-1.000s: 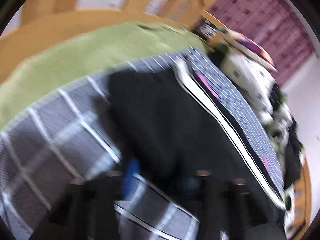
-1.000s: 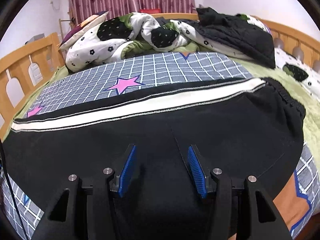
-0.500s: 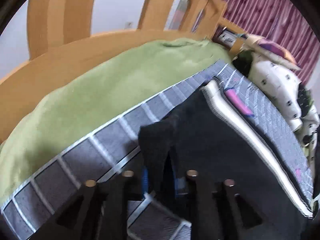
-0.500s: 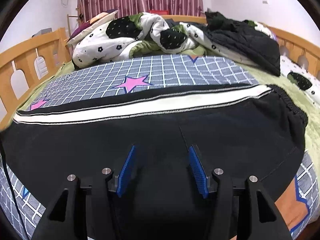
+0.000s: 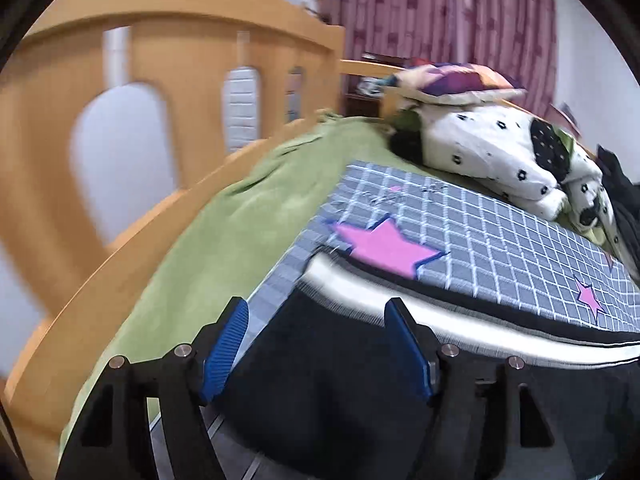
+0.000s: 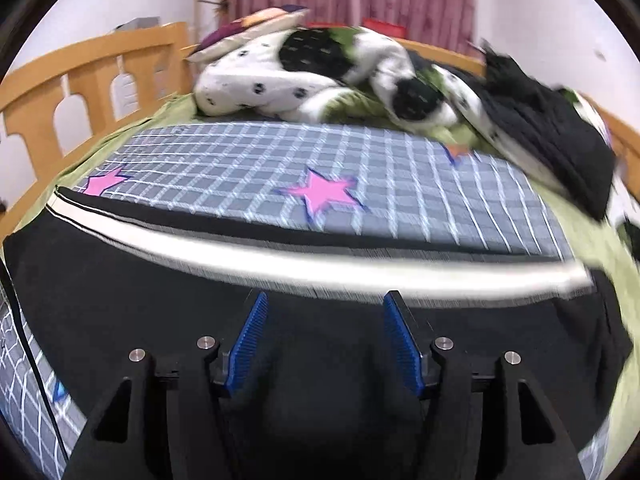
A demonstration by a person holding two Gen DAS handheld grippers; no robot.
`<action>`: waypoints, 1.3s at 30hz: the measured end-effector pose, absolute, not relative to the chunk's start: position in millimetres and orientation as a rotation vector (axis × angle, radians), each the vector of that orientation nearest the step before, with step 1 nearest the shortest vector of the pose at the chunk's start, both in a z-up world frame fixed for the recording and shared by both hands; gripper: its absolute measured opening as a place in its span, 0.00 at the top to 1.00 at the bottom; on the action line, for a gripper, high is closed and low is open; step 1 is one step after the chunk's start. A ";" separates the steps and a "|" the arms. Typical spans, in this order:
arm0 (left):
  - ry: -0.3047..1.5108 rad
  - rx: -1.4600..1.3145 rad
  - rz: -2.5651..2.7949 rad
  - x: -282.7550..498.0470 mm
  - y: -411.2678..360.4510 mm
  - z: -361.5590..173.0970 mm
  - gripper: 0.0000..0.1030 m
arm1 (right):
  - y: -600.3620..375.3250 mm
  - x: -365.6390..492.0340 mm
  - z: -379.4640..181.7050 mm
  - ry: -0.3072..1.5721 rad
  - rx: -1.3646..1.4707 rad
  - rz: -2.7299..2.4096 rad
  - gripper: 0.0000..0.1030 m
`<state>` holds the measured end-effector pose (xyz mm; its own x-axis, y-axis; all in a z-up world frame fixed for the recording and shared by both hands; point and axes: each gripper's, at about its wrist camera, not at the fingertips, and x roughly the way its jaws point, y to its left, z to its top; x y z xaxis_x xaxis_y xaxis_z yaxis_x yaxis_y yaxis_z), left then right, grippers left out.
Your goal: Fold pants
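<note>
While both jaws have just been opening, the left gripper [image 5: 316, 344] and right gripper [image 6: 324, 340] stand wide and empty above the pants [image 6: 160, 280] lying flat below them; a shallow pinch could catch the checked sheet [image 6: 280, 160] too.

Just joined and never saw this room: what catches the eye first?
Black pants with a white stripe lie flat across the near bed, under both open grippers. Behind them, pink stars dot a grey checked sheet, and a crumpled spotted quilt is heaped at the far end.
</note>
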<state>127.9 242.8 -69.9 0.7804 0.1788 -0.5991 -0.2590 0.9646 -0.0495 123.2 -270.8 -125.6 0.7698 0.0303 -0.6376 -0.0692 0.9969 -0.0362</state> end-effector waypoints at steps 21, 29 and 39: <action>0.786 -0.175 0.209 238.3 264.5 -147.5 0.85 | -136.6 263.3 -178.0 0.824 -0.287 0.405 0.84; 0.690 -0.239 0.189 232.2 273.8 -127.9 0.88 | -142.8 247.5 -151.3 0.706 -0.264 0.378 0.97; 0.790 -0.111 0.306 246.4 256.6 -144.2 0.71 | -141.3 278.5 -176.8 0.779 -0.251 0.293 0.82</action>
<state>246.4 256.6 -144.2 0.6628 0.2287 -0.7130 -0.3109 0.9503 0.0158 278.5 -141.3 -176.8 0.6746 0.1656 -0.7194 -0.3496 0.9300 -0.1137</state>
